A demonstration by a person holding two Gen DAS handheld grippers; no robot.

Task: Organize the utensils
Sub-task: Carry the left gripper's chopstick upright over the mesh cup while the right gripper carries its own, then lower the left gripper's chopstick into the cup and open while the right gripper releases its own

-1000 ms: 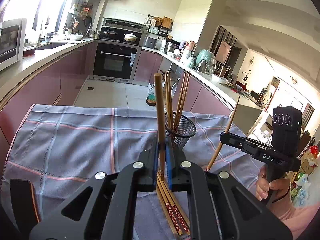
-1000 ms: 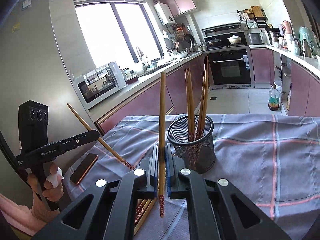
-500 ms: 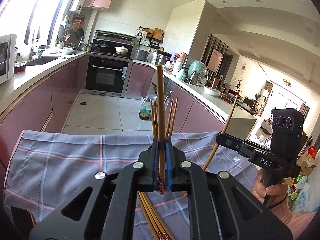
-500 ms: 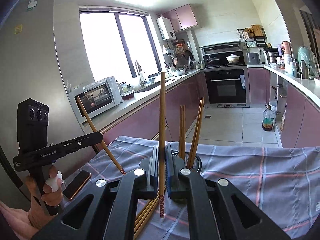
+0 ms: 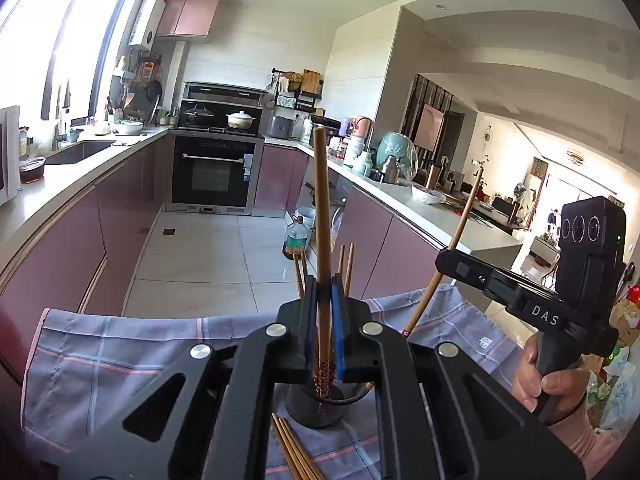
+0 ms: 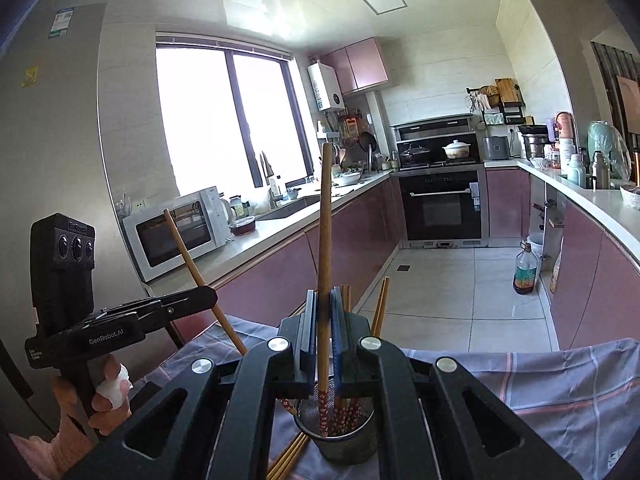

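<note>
Since a second ago I have lifted both tongs and brought them over the mesh cup, so the kitchen floor fills more of each view and the cloth has dropped low. The bench wears a grey-blue checked cloth (image 5: 120, 360) with pink lines, reaching its far edge. The black wire mesh cup (image 6: 344, 436) stands on the cloth toward the near edge, directly below both tongs, already holding several chopsticks upright, their red patterned ends down.

My left tongs (image 5: 325, 320) are clamped on one chopstick (image 5: 321, 216), a plain brown stick held nearly upright, its patterned tip reaching into the cup's mouth. My right tongs (image 6: 324, 332) grip a second chopstick (image 6: 325, 232) the same way, its red flowered tip inside the cup's rim.

Loose chopsticks (image 5: 294, 452) lie flat on the cloth just beside the cup's base, toward the near edge; they are the same brown wood.
</note>
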